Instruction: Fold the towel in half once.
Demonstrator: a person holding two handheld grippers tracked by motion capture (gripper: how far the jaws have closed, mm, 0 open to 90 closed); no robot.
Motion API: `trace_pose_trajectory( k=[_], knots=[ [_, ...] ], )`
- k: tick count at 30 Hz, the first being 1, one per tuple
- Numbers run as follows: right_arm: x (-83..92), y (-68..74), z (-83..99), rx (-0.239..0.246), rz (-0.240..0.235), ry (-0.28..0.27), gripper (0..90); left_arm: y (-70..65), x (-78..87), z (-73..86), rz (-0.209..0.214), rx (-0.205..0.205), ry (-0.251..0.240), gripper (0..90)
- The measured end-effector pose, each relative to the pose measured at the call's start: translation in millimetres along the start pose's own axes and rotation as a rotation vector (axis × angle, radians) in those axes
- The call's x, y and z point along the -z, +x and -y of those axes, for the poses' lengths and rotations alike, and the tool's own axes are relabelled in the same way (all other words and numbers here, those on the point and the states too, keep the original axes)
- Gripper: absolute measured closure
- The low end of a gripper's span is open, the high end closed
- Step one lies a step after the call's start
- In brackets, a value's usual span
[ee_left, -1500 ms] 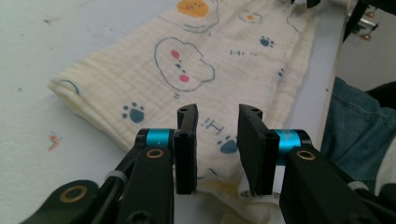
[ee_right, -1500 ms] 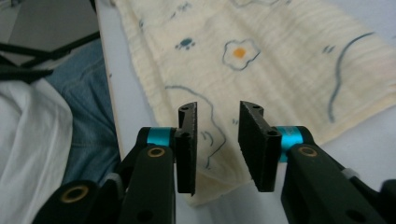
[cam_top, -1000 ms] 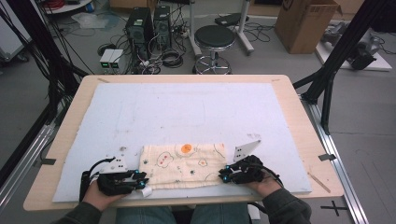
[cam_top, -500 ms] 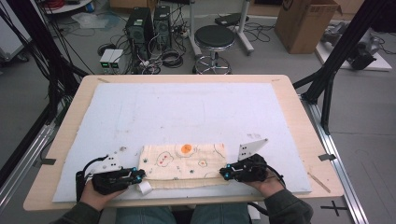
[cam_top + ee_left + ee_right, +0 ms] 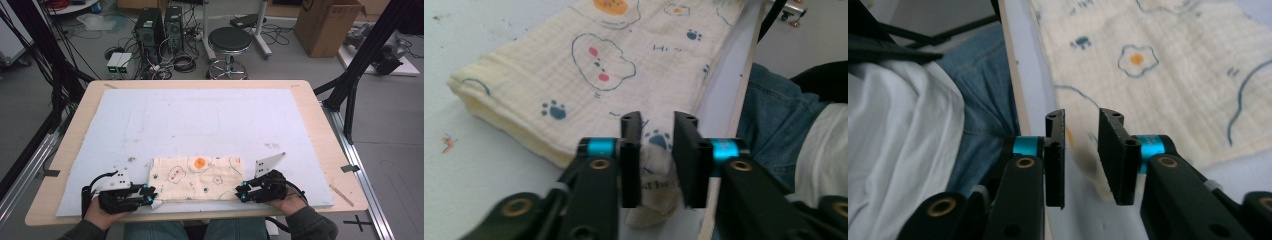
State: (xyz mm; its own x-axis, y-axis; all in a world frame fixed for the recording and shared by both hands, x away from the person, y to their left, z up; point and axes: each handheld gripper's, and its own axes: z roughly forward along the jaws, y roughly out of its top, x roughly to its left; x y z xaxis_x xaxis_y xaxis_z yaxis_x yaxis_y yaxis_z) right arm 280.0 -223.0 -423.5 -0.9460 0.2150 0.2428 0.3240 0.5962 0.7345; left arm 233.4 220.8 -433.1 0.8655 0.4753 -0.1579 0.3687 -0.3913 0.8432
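My jaws have just been opening off the near corners of the folded cloth [image 5: 196,178], which lies flat at the table's near edge, its length running between my left gripper [image 5: 150,195] and right gripper [image 5: 242,192], both now parted.

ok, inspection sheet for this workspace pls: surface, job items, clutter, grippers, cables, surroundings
Surface: wooden table under a pale blue mat, a few small marks.
Job's things: folded printed cloth at the near edge, lying flat.
Clutter: nothing seen.
Grippers: left gripper at the cloth's near left corner, right gripper at its right end; both jaws have just been opening, a gap showing, cloth corner between them.
Cables: one trails from each gripper.
Surroundings: stool, cardboard box, computers, floor wiring.
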Motion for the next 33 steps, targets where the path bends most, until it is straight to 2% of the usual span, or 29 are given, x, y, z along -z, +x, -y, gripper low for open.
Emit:
trace_pose_trajectory(
  k=[2,4,7,10,13,16,21,26,33],
  knots=[
    [1.8,-1.0,-2.8,-0.009,-0.010,-0.045,69.9,1.4,0.1,-0.4,0.006,0.005,-0.005,67.4],
    [-0.2,-3.2,-4.2,-0.018,-0.010,-0.063,70.3,2.3,-1.5,0.3,0.010,0.009,0.003,70.4],
    [-9.5,-7.2,-2.8,-0.028,0.000,-0.016,71.2,2.2,-4.9,2.1,0.007,0.003,0.033,77.8],
    [-16.8,-9.5,0.4,-0.023,0.016,0.038,71.3,2.2,-8.2,5.2,0.005,-0.019,0.081,79.4],
    [-18.2,-10.8,3.6,-0.020,0.026,0.054,71.7,3.3,-9.2,7.1,0.012,-0.014,0.100,79.6],
    [-17.2,-10.0,6.4,-0.019,0.030,0.046,72.0,3.3,-9.5,8.5,0.007,-0.021,0.118,79.2],
    [-14.8,-7.1,10.3,-0.004,0.044,0.041,71.8,2.4,-9.3,9.3,0.005,-0.040,0.115,78.7],
    [-14.6,-7.3,8.8,-0.002,0.031,0.031,67.0,4.1,-7.2,6.9,0.001,-0.028,0.104,73.9],
    [-11.0,-11.2,0.7,-0.012,0.029,-0.062,58.6,11.0,-0.4,1.1,-0.021,0.003,0.028,70.2]
  ],
)
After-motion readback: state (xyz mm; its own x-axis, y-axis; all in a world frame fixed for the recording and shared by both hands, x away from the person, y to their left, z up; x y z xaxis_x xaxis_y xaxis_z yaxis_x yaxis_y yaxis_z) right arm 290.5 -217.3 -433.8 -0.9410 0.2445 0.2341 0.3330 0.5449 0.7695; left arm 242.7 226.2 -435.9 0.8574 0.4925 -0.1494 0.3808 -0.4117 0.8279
